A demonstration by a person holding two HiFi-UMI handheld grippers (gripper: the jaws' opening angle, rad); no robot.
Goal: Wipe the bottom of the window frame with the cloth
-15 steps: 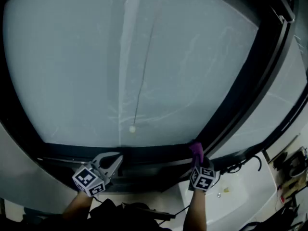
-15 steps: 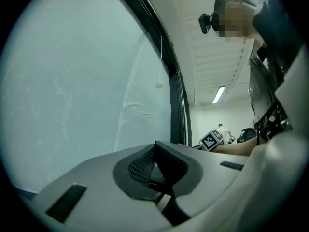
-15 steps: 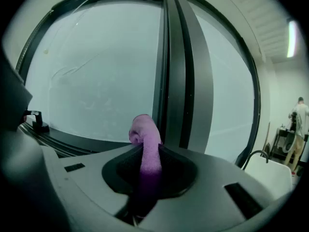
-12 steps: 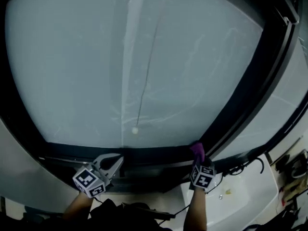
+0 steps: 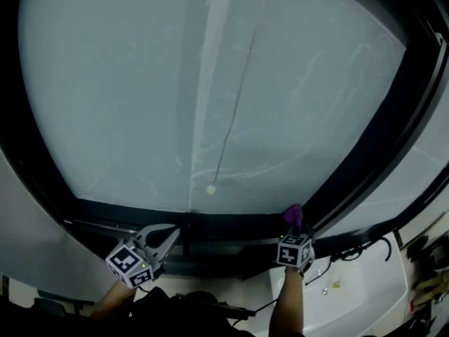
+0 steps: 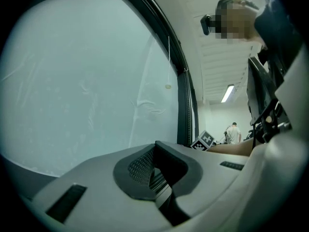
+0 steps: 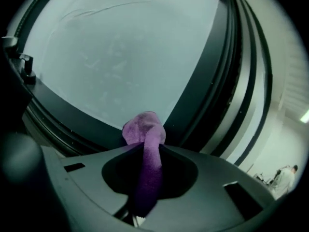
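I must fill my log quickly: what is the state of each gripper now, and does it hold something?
Left gripper: closed, nothing between its jaws.
Right gripper: closed on the purple cloth.

1. Big pale frosted window pane point(image 5: 140, 97) fills most of the head view.
2. Dark window frame point(image 5: 231, 223) runs along its bottom, and a dark mullion point(image 5: 375, 135) slants up on the right.
3. Second pane point(image 5: 431, 160) lies beyond the mullion.
4. Thin cord point(image 5: 238, 90) with a small bead point(image 5: 210, 189) hangs against the glass.
5. White surface point(image 5: 365, 293) at lower right has cables point(image 5: 365, 248) above it.
6. Left gripper view: white ceiling point(image 6: 212, 57), a lit strip light point(image 6: 227, 94), and a distant person point(image 6: 233, 132).
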